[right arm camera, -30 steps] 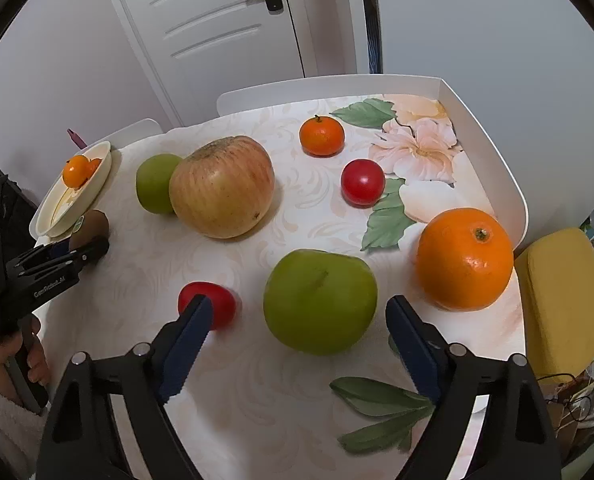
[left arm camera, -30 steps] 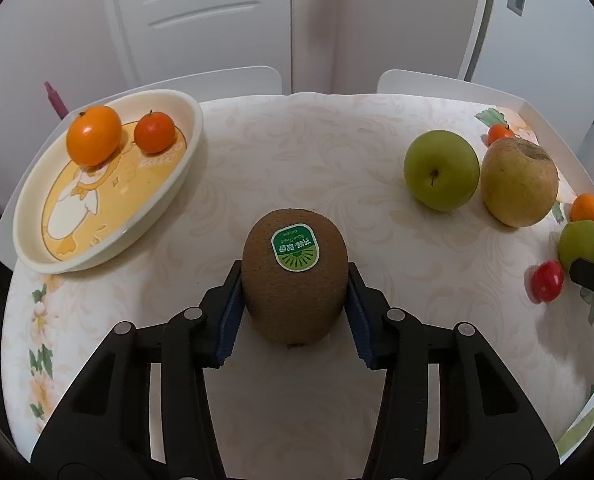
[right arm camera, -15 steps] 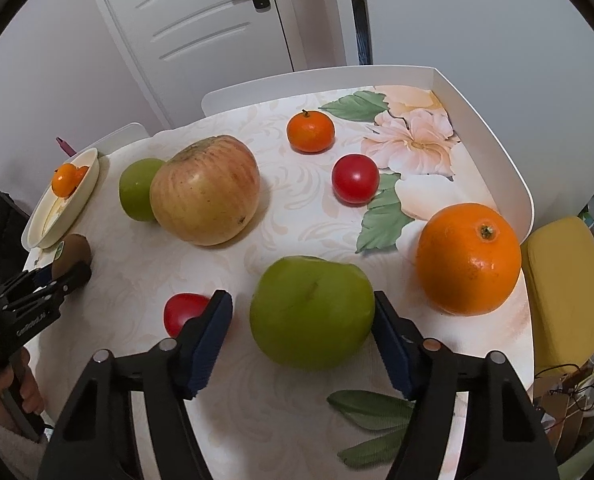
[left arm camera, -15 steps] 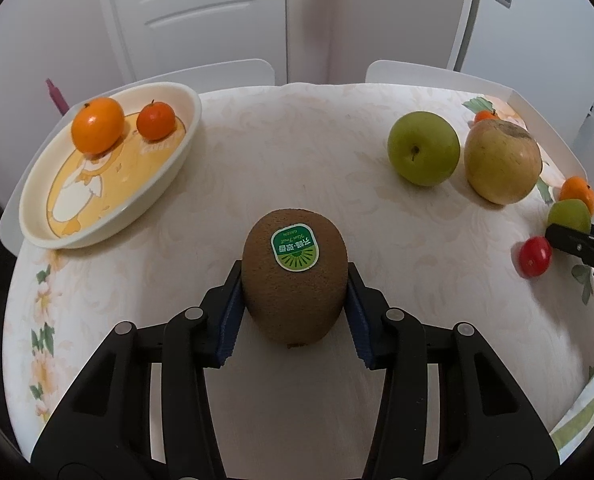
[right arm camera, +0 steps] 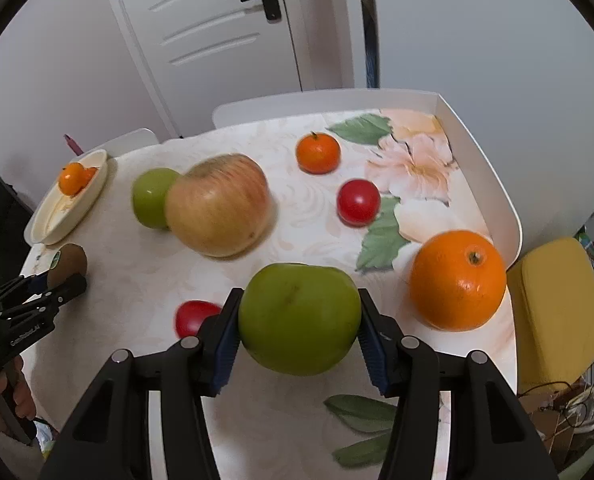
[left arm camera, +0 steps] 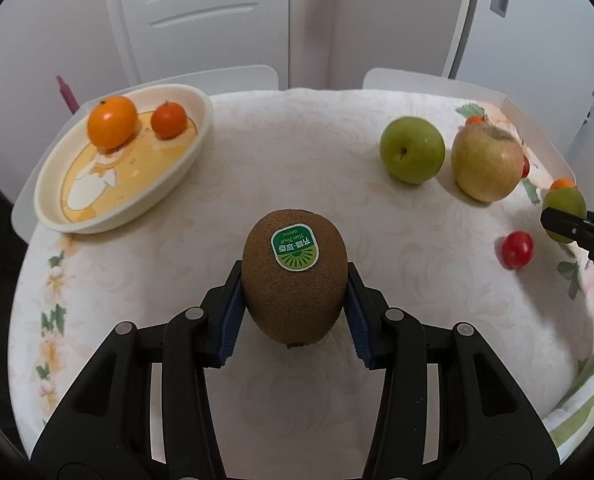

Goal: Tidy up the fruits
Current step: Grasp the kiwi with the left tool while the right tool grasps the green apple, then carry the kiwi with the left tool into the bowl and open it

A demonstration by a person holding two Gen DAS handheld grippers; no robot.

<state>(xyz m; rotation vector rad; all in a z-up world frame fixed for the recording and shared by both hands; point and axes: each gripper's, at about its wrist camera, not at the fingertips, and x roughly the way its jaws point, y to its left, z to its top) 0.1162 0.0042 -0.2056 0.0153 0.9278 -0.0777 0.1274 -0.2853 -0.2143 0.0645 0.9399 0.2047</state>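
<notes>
The left tongs [left arm camera: 295,300] clamp the brown fuzzy kiwi [left arm camera: 293,276] at frame centre; the right tongs [right arm camera: 297,332] pinch the round green apple [right arm camera: 299,316] at lower centre. Either smooth fruit may slip and roll across the surface [left arm camera: 297,152].

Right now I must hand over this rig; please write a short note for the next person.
Left tool: shut on the brown kiwi with green sticker.
Right tool: shut on a green apple.
Done: two oranges in the cream oval dish.
Left on the table: large orange, small mandarin, two red tomatoes, yellow-red apple, second green apple.
</notes>
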